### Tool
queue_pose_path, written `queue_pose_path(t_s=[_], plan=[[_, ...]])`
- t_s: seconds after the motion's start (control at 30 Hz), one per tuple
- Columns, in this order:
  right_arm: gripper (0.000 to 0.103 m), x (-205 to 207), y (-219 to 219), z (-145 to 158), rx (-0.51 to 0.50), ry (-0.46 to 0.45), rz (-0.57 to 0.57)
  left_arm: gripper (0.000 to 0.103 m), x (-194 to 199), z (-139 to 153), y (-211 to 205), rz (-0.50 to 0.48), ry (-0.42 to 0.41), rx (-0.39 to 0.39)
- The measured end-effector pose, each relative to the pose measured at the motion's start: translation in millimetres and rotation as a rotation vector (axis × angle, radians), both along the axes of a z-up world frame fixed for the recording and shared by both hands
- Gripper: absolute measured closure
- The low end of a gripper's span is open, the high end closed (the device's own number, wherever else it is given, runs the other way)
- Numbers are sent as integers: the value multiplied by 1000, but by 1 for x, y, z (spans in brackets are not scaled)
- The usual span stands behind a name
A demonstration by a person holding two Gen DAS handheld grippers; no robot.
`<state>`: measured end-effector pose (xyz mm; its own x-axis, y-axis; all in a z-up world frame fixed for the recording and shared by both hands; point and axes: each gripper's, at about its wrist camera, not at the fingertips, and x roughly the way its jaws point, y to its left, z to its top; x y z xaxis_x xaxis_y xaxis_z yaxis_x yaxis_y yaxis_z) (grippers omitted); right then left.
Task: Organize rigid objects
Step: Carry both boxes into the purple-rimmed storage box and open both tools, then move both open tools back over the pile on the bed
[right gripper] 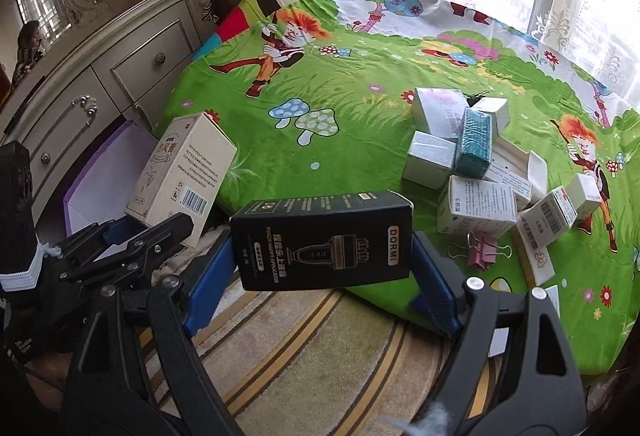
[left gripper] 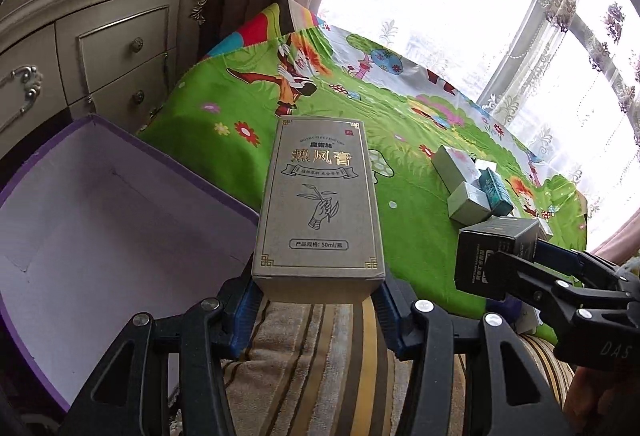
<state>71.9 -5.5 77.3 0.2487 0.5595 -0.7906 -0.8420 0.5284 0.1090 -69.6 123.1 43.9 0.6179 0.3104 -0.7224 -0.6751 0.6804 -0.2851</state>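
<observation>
My left gripper (left gripper: pixel 318 290) is shut on a tall beige carton (left gripper: pixel 318 204) with gold lettering, gripped at its near end and held over the bed's edge. The same carton (right gripper: pixel 182 172) and left gripper (right gripper: pixel 132 232) show at the left of the right wrist view. My right gripper (right gripper: pixel 324 264) is shut on a black carton (right gripper: pixel 324 240) marked DORMI, lying crosswise between the blue pads. That black carton (left gripper: pixel 496 256) appears at the right of the left wrist view. An open purple box (left gripper: pixel 100 220) with a white inside stands at the left, below the beige carton.
A pile of small white and teal cartons (right gripper: pixel 472 156) lies on the green cartoon bedspread (right gripper: pixel 340 108), with a pink binder clip (right gripper: pixel 482 250) beside it. A cream dresser (left gripper: pixel 100 48) stands behind the purple box. A striped rug (right gripper: pixel 300 348) covers the floor below.
</observation>
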Motion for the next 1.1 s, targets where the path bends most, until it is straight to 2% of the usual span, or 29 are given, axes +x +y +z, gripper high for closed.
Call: queue_pose_path(t_s=[0.3,0.47,0.63,0.73,0.83,0.97,1.1], plan=[[16,-66,89,-8,-10,14,222,51,-74,-11,53,240,-17,-50],[16,-86,121,-20,-28,51,295,51,-107,-21,72,362,-12,-94],[15,-105,141,-29,-51,29,360,50,-128,-31,86,445,-7,-138],[14,-109,146,-38,-76,39,368,50,-132,-38,93,470,5,-178],[11,-106,144,-47,-91,55,352,49,-128,-40,93,463,19,-185],[8,-97,133,-46,-83,49,323,40,-118,-32,86,433,37,-137],[8,-89,119,-40,-69,0,271,34,-101,-22,77,386,46,-71]])
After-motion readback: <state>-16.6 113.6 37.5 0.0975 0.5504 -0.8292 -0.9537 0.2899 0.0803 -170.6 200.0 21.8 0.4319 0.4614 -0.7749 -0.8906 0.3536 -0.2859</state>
